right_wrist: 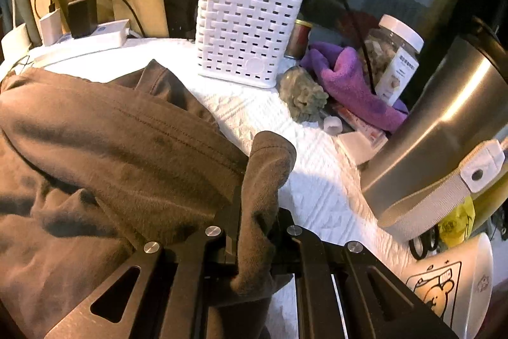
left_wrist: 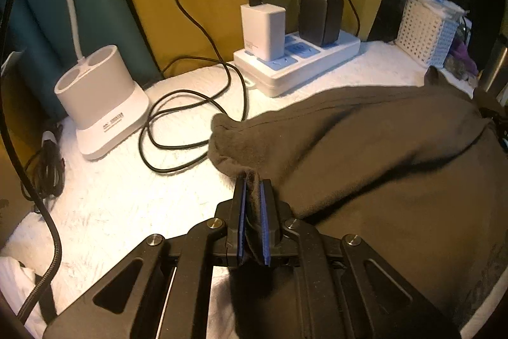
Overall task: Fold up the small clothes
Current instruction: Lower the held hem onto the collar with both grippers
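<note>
A brown fleece garment (left_wrist: 365,148) lies bunched on the white quilted surface (left_wrist: 120,199), doubled over along a seam. My left gripper (left_wrist: 253,186) is shut on its left edge, a strip of brown cloth pinched between the blue pads. In the right wrist view the same garment (right_wrist: 120,142) spreads to the left, and my right gripper (right_wrist: 257,199) is shut on its right corner, which drapes over and hides the fingers. Both grippers point steeply down, close to the surface.
Behind the left gripper stand a white power strip (left_wrist: 304,65) with chargers, a looped black cable (left_wrist: 190,123) and a white lamp base (left_wrist: 101,104). Near the right gripper are a white basket (right_wrist: 247,30), a purple cloth (right_wrist: 349,81), a jar (right_wrist: 393,59), a steel tumbler (right_wrist: 438,129) and a white mug (right_wrist: 451,285).
</note>
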### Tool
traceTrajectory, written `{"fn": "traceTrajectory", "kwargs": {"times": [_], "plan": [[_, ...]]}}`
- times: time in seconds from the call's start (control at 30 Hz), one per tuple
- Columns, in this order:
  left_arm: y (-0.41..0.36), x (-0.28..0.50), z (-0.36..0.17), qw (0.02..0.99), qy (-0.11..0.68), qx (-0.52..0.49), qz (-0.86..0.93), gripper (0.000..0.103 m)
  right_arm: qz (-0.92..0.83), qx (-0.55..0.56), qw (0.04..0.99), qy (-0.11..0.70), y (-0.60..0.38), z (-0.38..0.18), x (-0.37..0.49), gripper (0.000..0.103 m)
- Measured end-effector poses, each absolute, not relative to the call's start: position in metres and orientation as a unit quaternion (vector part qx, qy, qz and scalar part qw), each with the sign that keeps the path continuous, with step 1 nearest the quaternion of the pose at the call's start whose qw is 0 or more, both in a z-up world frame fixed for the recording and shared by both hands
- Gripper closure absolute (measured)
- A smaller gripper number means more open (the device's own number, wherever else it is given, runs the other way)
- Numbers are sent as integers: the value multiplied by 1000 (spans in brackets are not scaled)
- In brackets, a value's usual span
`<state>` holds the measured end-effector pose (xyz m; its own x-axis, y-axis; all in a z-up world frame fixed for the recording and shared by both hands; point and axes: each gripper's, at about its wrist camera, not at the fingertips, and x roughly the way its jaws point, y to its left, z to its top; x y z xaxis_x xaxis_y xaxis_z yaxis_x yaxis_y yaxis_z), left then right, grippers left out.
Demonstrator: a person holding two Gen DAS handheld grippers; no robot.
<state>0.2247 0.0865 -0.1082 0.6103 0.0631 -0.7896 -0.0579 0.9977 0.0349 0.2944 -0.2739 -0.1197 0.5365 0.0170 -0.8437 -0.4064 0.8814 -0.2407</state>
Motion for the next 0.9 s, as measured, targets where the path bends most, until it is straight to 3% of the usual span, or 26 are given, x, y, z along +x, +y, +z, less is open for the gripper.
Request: {"fn": "traceTrajectory", "kwargs": {"times": [0.13,0.17,0.2,0.23,0.27,0.3,0.43,0.47,0.5,0.53,0.57,0.6,0.63,0.67,0.9], "plan": [[96,223,-89,903,428,-10,28,88,130,-172,858,466,-280,-104,297,91],[99,223,-82,907,420,-11,30,80,130,-168,860,464,-281,-100,298,85],[102,223,-79,909,416,-13,31,68,130,-164,863,459,-283,-95,299,72],[105,225,-73,912,409,-15,33,64,130,-156,867,455,-285,-89,302,60],[107,228,-69,914,403,-16,35,62,132,-145,871,451,-287,-84,304,36],[109,233,-68,915,403,-12,32,61,137,-136,874,445,-289,-81,306,30],[109,258,-84,902,431,0,18,61,159,-142,868,449,-285,-85,320,31],[108,262,-90,899,438,3,16,61,162,-141,862,459,-284,-92,325,31],[105,266,-95,896,443,7,13,61,163,-139,852,478,-284,-102,331,38],[102,268,-99,895,446,12,12,62,166,-142,845,488,-283,-109,334,51],[99,270,-102,894,447,16,11,64,164,-153,839,495,-280,-117,337,77],[96,272,-105,895,445,22,9,70,158,-167,842,487,-278,-120,337,82],[95,275,-107,895,445,26,8,90,160,-175,843,483,-276,-121,338,86],[94,277,-109,895,446,28,7,95,160,-176,843,482,-275,-120,340,90],[94,291,-94,919,389,43,47,98,133,-205,869,431,-265,-108,360,96]]}}
